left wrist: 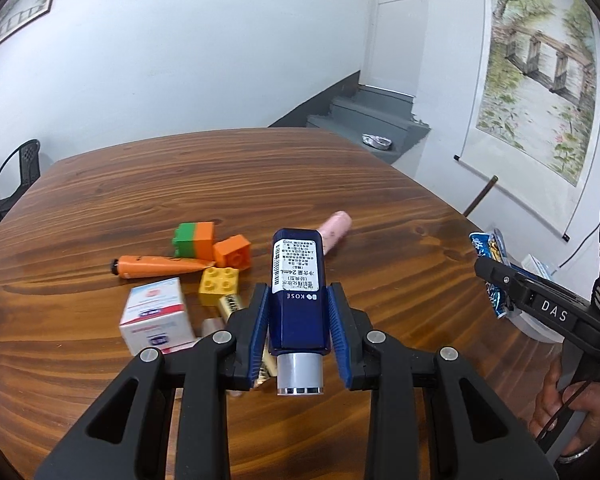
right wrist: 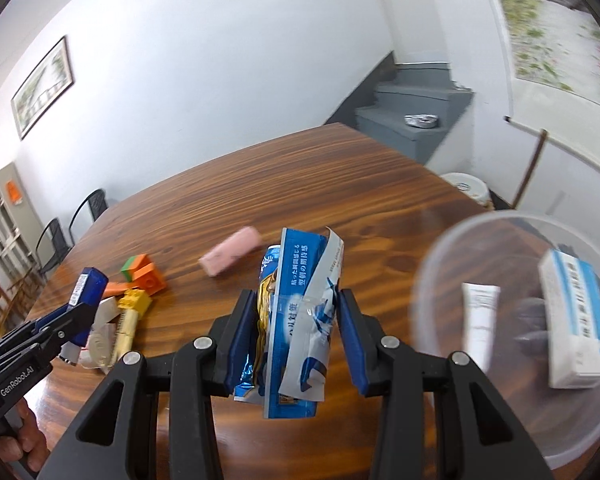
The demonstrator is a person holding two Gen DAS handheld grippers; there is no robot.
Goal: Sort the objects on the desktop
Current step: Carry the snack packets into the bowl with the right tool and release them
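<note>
My left gripper (left wrist: 298, 300) is shut on a dark blue bottle (left wrist: 298, 280) with a silver cap, held above the wooden table (left wrist: 260, 176). My right gripper (right wrist: 292, 304) is shut on a blue and white packet (right wrist: 296, 320), held over the table just left of a clear plastic bowl (right wrist: 432, 272). The bowl holds a white tube (right wrist: 478, 320) and a white and blue box (right wrist: 576, 320). On the table lie an orange tube (left wrist: 156, 266), orange and green bricks (left wrist: 194, 240), a yellow brick (left wrist: 219, 284), a white box (left wrist: 156, 320) and a pink cylinder (left wrist: 334, 232).
Chairs (left wrist: 16, 176) stand at the table's far left. Grey stairs (left wrist: 364, 120) rise behind the table. A scroll painting (left wrist: 536, 76) hangs on the right wall. A white bucket (right wrist: 466, 186) stands on the floor beyond the table's right edge.
</note>
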